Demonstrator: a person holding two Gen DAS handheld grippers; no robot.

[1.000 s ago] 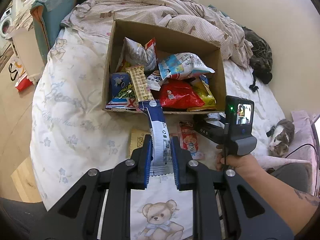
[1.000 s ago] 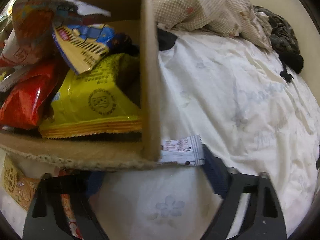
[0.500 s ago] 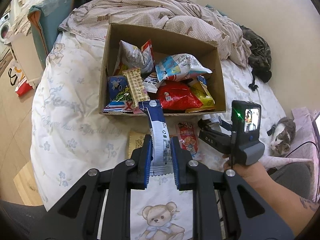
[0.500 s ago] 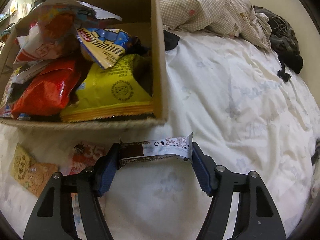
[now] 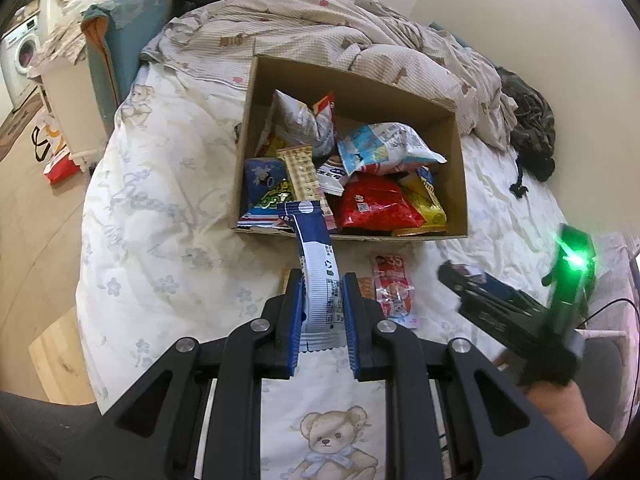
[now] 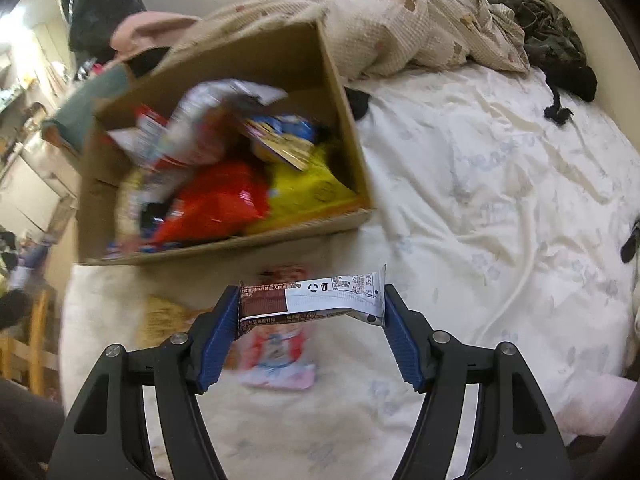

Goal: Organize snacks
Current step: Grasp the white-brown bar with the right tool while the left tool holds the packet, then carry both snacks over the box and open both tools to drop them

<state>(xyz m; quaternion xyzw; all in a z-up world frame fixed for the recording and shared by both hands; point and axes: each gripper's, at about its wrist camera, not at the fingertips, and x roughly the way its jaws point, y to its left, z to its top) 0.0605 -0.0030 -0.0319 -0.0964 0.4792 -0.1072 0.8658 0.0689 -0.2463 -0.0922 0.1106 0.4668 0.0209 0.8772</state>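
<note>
A cardboard box (image 5: 460, 184) full of snack bags sits on the bed; it also shows in the right wrist view (image 6: 344, 120). My left gripper (image 5: 320, 312) is shut on a long blue-and-white snack packet (image 5: 316, 264) held upright just before the box's near wall. My right gripper (image 6: 312, 316) is shut on a brown-and-white snack bar (image 6: 316, 298), gripped by its ends, above the bed in front of the box. The right gripper also shows blurred in the left wrist view (image 5: 500, 308). A red-and-pink packet (image 5: 392, 284) (image 6: 280, 344) and a tan packet (image 6: 160, 316) lie on the bed.
A white flowered bedsheet (image 5: 160, 200) covers the bed, with a crumpled checked blanket (image 5: 320, 36) behind the box. Dark clothes (image 5: 532, 128) lie by the wall at right. The bed edge and wooden floor (image 5: 32, 200) are at left.
My right gripper has closed on the snack bar, lifted it off the bed and pulled back from the box's corner. My left gripper has held its packet and backed away slightly.
</note>
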